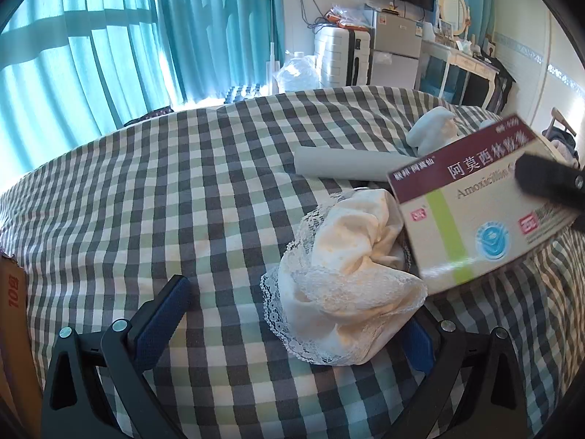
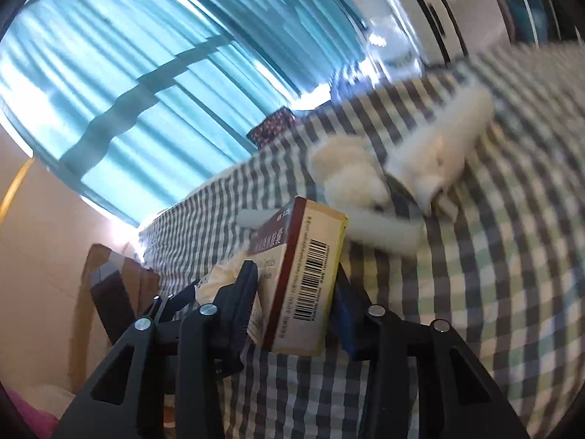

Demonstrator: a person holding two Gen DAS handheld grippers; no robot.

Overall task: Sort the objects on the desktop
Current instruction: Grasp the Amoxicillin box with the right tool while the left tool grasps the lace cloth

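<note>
A medicine box [image 2: 303,285], cream and maroon with a barcode on its side, is clamped between the fingers of my right gripper [image 2: 296,292], lifted above the checked sheet. The left wrist view shows the same medicine box [image 1: 471,212] at the right, with one black finger [image 1: 548,183] across its face. My left gripper [image 1: 296,303] hangs open low over the sheet. A crumpled cream lace cloth [image 1: 347,267] lies between its fingers and hides part of the right one; the left finger [image 1: 164,314] stands apart from it.
A grey roll [image 1: 347,162] and a white bundle [image 1: 435,131] lie beyond the cloth on the checked sheet [image 1: 146,201]. A cardboard box [image 1: 14,311] stands at the bed's left edge. Teal curtains, a suitcase and a dresser are behind.
</note>
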